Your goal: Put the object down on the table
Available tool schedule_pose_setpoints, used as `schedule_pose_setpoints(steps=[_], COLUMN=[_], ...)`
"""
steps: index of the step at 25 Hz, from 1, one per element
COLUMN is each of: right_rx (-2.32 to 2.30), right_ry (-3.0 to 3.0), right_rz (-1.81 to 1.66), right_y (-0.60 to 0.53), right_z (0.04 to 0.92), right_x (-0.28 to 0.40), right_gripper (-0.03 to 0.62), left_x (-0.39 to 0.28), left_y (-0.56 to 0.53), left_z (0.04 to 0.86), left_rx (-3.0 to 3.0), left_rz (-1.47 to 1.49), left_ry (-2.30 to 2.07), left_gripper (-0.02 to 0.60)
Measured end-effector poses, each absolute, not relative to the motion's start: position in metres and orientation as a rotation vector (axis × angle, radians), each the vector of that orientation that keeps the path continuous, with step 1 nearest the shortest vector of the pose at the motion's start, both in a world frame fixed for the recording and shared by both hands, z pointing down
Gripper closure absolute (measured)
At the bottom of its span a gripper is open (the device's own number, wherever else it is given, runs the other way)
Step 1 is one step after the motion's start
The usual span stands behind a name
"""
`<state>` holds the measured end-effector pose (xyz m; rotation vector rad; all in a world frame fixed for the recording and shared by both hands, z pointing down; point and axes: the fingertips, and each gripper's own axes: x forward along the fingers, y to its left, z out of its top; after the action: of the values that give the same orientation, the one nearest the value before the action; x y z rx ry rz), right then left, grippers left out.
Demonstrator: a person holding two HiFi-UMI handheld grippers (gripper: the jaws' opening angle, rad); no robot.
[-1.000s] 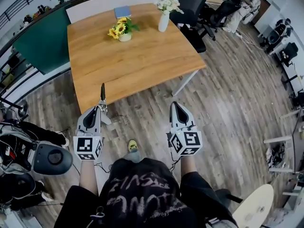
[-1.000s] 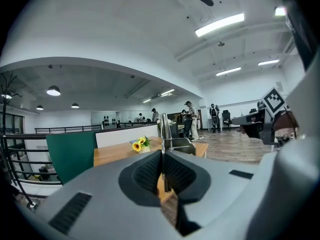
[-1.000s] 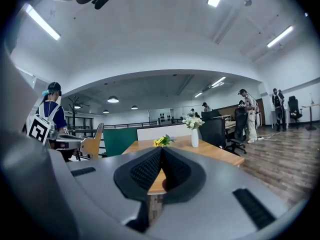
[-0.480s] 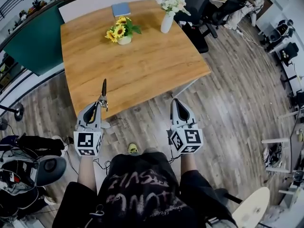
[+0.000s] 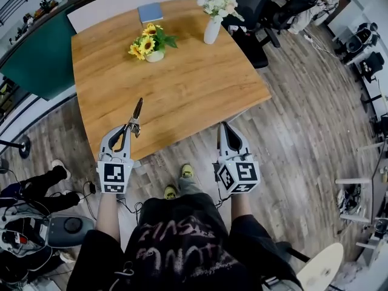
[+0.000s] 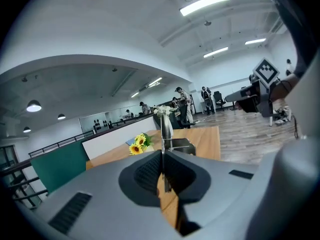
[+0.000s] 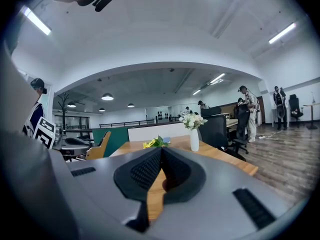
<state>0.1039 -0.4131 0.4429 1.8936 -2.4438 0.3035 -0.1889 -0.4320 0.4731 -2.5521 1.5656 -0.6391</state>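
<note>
Left tongs (image 5: 128, 130), clamping the slim dark-tipped metal tool (image 5: 136, 111), should lower it flat onto the light wooden counter (image 5: 188, 83); right tongs (image 5: 223, 127) closed, empty.

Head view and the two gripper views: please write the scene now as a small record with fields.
held object: slim metal tool, dark tip, pointing toward the table
left gripper: shut on the slim metal tool
right gripper: shut, nothing between the jaws
table surface: wooden, near part bare
far side of table: sunflower pot, white vase with flowers, blue book
task state: tool not yet put down
</note>
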Motion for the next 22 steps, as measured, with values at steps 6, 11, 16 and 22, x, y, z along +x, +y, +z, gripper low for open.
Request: schedule_pose_setpoints(steps=[6, 11, 16, 22], right_rx=[1.845, 1.788, 1.771, 1.762], right_ry=[-2.471, -2.504, -2.518, -2.528], right_rz=[0.356, 0.394, 0.426, 0.449], right_y=[-0.453, -0.477, -0.496, -0.513], right_z=[0.455, 0.467, 0.477, 0.488], right_x=[0.113, 0.114, 0.118, 0.124], right_gripper=[0.589, 0.589, 0.588, 0.588], left_x=[-0.175, -0.167, -0.152, -0.134], left_y=[-0.471, -0.497, -0.521, -0.543], left_z=[0.489, 0.508, 0.526, 0.564], left_rx=[-2.503, -2.437, -2.380, -2.293], left_rz=[-0.760, -0.901, -1.025, -1.218], left_ry=[1.550, 1.515, 1.416, 1.245], left_gripper=[0.565, 0.565, 0.565, 0.565])
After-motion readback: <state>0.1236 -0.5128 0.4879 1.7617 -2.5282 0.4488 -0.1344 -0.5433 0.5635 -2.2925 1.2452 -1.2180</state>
